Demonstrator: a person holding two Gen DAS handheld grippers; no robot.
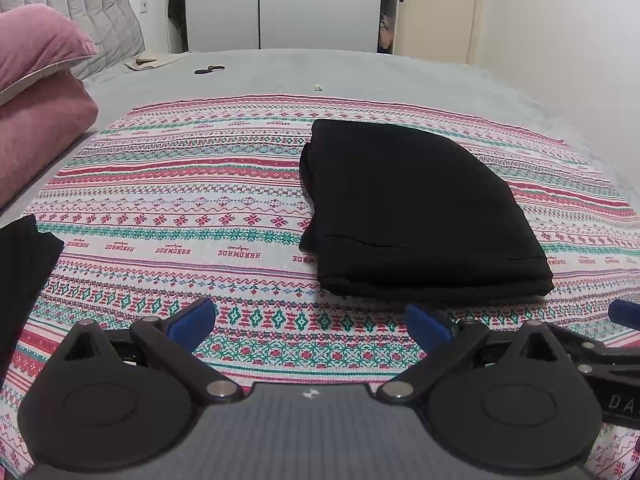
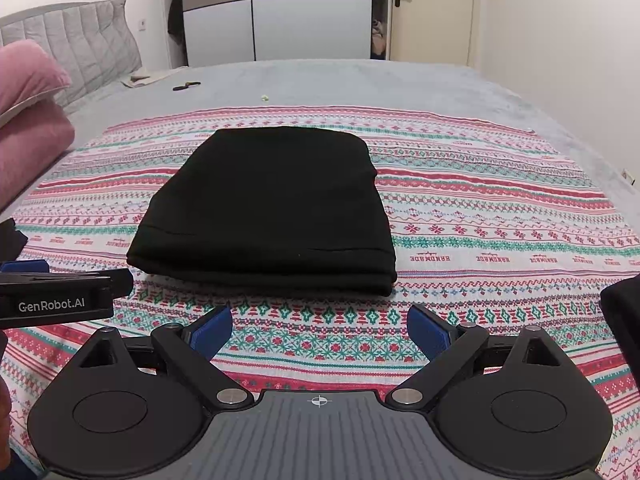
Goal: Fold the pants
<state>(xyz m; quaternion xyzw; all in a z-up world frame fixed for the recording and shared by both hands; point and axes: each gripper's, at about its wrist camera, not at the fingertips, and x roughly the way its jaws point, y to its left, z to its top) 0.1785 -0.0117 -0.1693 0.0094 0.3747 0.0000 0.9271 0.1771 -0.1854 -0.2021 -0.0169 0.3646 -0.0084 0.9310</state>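
Folded black fabric pants (image 2: 264, 208) flat on patterned red-and-green cloth (image 2: 480, 216), just beyond right tool (image 2: 320, 334); left tool (image 1: 310, 326) nearer left edge. Both spread apart, empty.

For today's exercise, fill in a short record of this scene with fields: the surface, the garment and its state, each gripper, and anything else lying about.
surface: patterned cloth spread over a grey bed
garment: black pants, folded into a compact stack, lying flat on the cloth
left gripper: open, empty, short of the pants' near edge
right gripper: open, empty, short of the pants' near edge
contact: neither gripper touches the pants
other items: pink pillows at the left; small dark object on the far bedding, too small to identify
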